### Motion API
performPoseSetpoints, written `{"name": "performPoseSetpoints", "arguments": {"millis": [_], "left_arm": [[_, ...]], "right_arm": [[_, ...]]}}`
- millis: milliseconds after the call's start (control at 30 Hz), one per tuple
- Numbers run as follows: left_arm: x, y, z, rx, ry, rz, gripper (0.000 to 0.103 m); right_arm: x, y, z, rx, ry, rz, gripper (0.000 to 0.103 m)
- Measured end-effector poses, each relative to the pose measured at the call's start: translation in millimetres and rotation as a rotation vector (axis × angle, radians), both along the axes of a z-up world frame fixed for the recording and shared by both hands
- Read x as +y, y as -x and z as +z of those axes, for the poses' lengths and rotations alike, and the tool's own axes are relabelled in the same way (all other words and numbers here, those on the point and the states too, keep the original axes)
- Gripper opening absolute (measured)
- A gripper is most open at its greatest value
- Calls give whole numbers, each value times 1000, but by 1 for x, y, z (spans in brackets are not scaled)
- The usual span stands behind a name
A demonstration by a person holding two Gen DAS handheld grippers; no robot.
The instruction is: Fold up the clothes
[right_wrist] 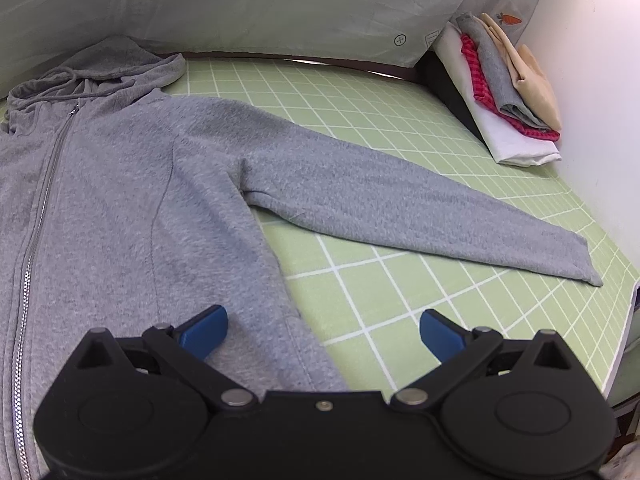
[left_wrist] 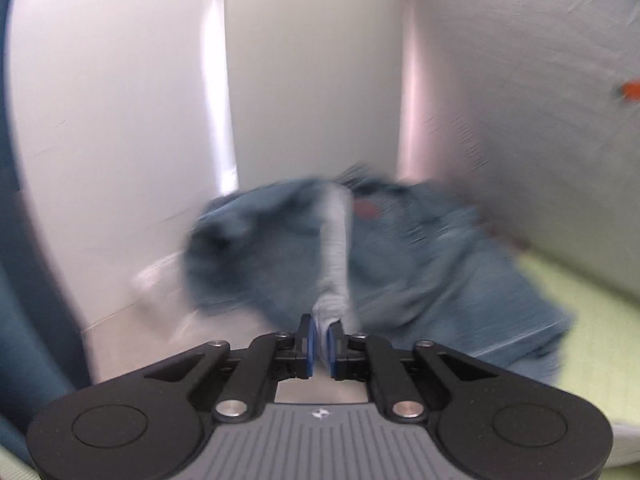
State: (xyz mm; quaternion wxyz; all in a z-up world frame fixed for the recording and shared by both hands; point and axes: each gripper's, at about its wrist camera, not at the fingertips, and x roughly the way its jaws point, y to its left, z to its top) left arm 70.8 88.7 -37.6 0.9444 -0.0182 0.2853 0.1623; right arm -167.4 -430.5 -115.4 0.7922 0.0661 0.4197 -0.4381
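Observation:
A grey zip hoodie (right_wrist: 120,200) lies flat, front up, on the green grid mat (right_wrist: 400,320), with its sleeve (right_wrist: 400,204) stretched out to the right and its hood (right_wrist: 112,60) at the back. My right gripper (right_wrist: 324,328) stands open just over the hoodie's side edge near the hem, holding nothing. In the blurred left wrist view my left gripper (left_wrist: 320,326) is shut on the end of a grey strip of cloth (left_wrist: 334,248), which runs away from the pads over a heap of blue clothing (left_wrist: 440,272). I cannot tell which part of a garment that strip is.
A leaning stack of folded clothes (right_wrist: 504,92), white, red, grey and beige, rests against the right wall. A pale printed sheet (right_wrist: 280,8) hangs behind the mat. White panels (left_wrist: 120,120) stand behind the blue heap. The mat's front edge (right_wrist: 624,320) drops off at the right.

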Motion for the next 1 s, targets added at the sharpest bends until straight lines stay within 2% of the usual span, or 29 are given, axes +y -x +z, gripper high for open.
{"name": "performPoseSetpoints", "arguments": {"millis": [100,167,300,533,600,667,733,800,833,867,933,1000], "left_arm": [[16,5,-28,109,37,41,13],[21,12,-42,154,51,59,13],[26,22,-55,206,68,108,15],[32,40,-75,296,87,166,25],[35,46,-77,306,93,181,30],[36,48,-76,315,83,202,45],[37,48,-74,321,73,227,54],[38,51,-67,304,93,240,57],[36,52,-63,291,102,242,64],[33,52,-58,275,105,240,72],[24,48,-49,244,83,205,81],[15,43,-41,224,57,172,85]], "right_arm": [[1,-1,0,5,9,-2,103],[2,-2,0,10,17,-1,103],[4,-4,0,25,30,9,103],[2,-5,1,25,20,1,103],[2,-5,0,25,21,0,103],[2,-5,0,24,21,-2,103],[2,-4,0,15,15,-10,103],[1,-2,0,4,5,-19,103],[0,-2,0,-1,-2,-23,103],[-2,-1,0,-5,-14,-26,103],[-6,-1,1,-13,-38,-33,103],[-11,-1,4,-22,-69,-30,102]]}}
